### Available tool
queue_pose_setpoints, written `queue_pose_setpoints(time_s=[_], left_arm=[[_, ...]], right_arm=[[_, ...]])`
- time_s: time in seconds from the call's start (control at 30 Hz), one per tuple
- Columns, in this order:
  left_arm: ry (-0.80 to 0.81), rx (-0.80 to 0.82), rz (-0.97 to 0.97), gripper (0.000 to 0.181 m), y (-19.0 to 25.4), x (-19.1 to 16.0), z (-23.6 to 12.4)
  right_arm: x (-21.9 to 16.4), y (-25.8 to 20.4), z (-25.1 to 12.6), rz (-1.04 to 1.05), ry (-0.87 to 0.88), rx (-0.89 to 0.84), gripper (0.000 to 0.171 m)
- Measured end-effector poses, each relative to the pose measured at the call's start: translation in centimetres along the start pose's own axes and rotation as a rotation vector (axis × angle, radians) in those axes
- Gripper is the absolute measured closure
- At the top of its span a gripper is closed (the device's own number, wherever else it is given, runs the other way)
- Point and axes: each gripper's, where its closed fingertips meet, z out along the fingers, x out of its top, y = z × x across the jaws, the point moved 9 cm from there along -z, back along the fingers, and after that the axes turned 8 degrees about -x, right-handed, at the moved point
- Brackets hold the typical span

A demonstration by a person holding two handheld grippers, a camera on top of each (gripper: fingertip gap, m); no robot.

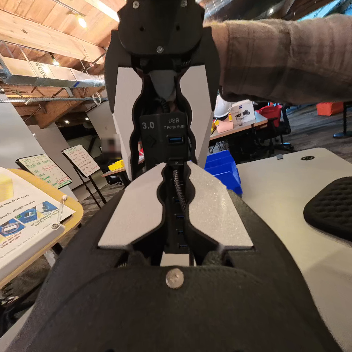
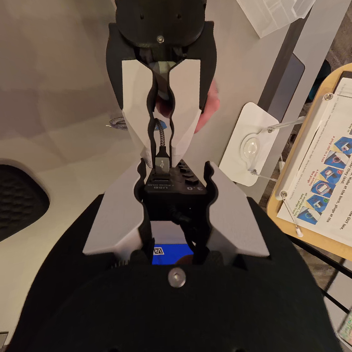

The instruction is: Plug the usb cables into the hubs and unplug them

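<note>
Left gripper (image 1: 176,167) fingers clamp the USB plug (image 2: 162,165); right gripper (image 2: 174,167) fingers grip the hub (image 1: 165,133).

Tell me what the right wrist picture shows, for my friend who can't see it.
The right hand-held gripper holds a black USB hub, while the left hand-held gripper holds a braided cable's plug at one of its ports. A pale table lies behind.

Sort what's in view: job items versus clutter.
Job: hub, held in right gripper; usb cable, its plug at a hub port, held in left gripper.
Lying about: black mat, whiteboards, white hard hat, instruction sheet.
</note>
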Motion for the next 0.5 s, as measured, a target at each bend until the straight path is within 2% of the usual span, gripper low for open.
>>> queue_pose_setpoints(time_s=[0.27,0.5], left_arm=[[-0.064,-0.016,0.041,0.154,-1.5,0.1,-1.2],[-0.064,0.016,-0.049,0.148,-3.5,-1.0,-2.1]], right_arm=[[-1.8,0.6,-0.9,0.034,-0.035,-0.062,0.111],[-3.9,0.3,-1.5,0.081,-0.022,-0.085,0.110]])
